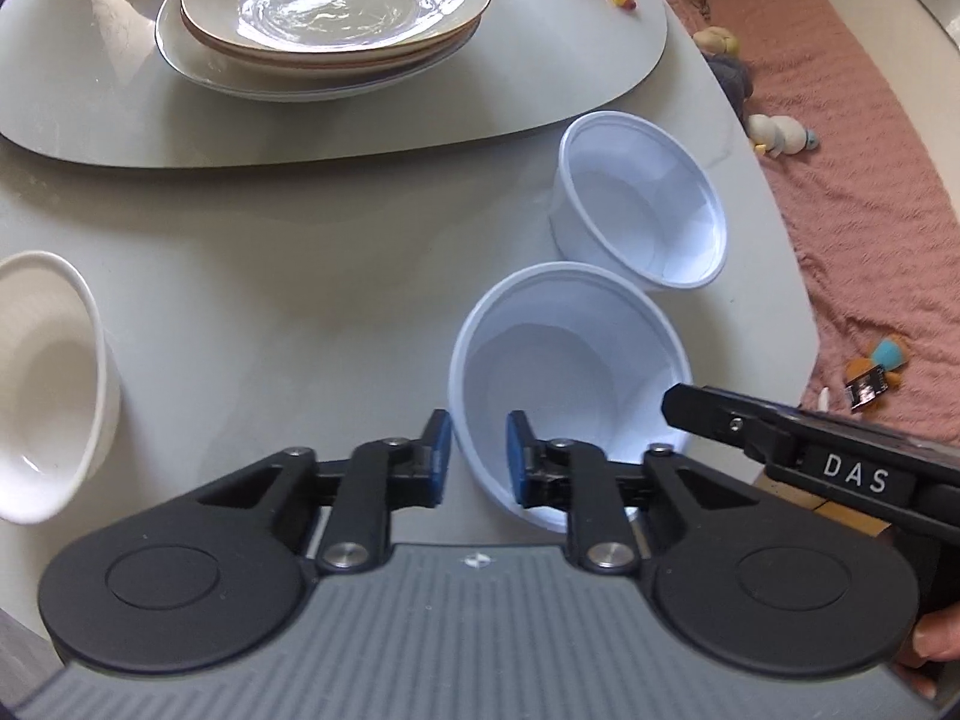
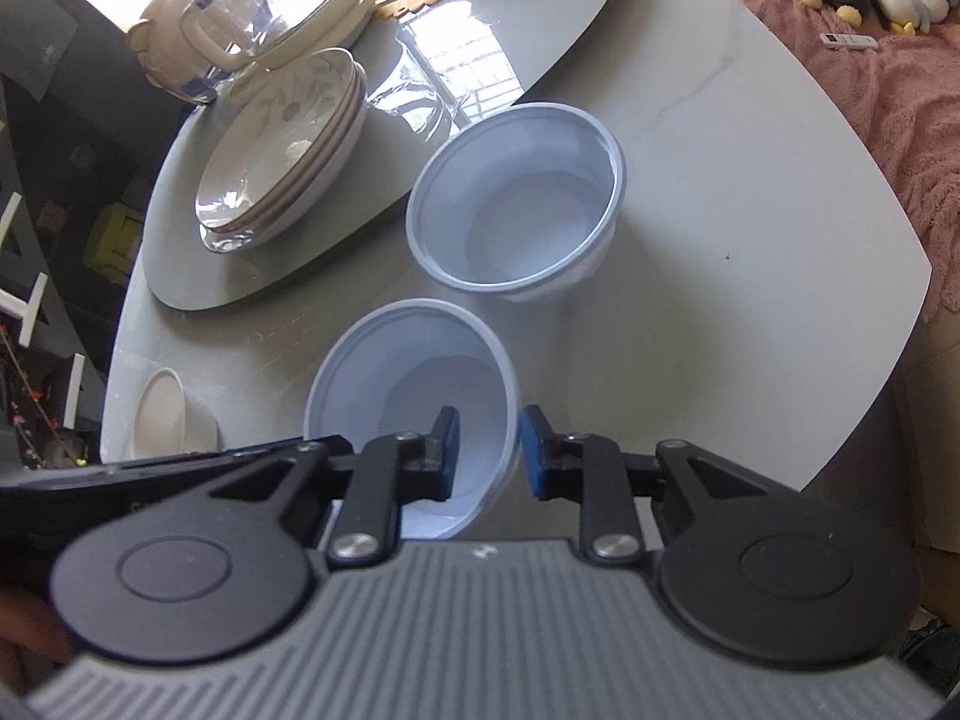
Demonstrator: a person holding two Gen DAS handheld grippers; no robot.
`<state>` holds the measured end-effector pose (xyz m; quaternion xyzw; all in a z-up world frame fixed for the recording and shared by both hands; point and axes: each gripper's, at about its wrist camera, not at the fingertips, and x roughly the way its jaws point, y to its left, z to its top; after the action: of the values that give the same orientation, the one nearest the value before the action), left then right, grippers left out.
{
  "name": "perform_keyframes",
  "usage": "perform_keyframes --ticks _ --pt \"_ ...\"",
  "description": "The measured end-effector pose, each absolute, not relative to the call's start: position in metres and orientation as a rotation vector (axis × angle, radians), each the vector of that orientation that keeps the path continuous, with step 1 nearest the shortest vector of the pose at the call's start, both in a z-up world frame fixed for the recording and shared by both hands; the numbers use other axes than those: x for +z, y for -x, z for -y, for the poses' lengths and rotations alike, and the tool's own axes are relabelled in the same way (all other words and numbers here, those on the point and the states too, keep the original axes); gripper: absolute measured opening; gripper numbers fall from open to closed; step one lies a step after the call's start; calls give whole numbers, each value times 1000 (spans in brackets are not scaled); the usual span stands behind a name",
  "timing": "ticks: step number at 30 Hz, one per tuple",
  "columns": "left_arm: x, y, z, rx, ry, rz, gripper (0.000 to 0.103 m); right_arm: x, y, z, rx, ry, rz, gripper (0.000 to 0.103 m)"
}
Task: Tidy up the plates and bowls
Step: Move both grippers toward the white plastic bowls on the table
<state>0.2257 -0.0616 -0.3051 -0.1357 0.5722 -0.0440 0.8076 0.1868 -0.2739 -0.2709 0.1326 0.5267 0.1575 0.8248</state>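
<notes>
Straddling the near bowl point(image 1: 564, 384) from both sides, I am working with two sets of tongs on one rim. This pale blue bowl is sitting on the counter point(image 1: 288, 252), just nearer than a second blue bowl point(image 1: 642, 204). My left tongs point(image 1: 478, 456) are reaching over its left wall, one pad outside, one inside, with slim gaps showing, so I am judging them narrowed but not pinching. My right tongs point(image 2: 490, 450) are bracketing the right wall likewise, not clamped. Both are pointing steeply downward. Neither hand is nearer; the rim is lying between each pair of pads. Farther left, stacked plates point(image 1: 330, 18) are waiting on a grey mat point(image 1: 90, 114).
</notes>
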Motion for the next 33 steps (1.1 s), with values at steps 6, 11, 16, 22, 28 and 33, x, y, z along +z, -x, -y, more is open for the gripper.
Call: perform_keyframes --ticks 6,11,16,22,28,33 --pt "-299 -217 51 -63 291 -1209 15 -268 -182 267 364 -257 -1115 20" --pt "-293 -206 36 -32 315 -1186 15 -267 -178 258 416 -254 -1123 20" --pt "-290 -192 18 19 331 -1172 15 -270 -176 237 478 -222 -1139 20" --pt "-291 -186 -4 60 377 -1154 15 -273 -176 218 533 -208 -1148 20" --pt "-289 -179 -14 66 405 -1143 15 -275 -177 212 560 -208 -1161 20" --pt "-289 -177 -18 101 428 -1148 16 -269 -174 213 558 -182 -1136 22"
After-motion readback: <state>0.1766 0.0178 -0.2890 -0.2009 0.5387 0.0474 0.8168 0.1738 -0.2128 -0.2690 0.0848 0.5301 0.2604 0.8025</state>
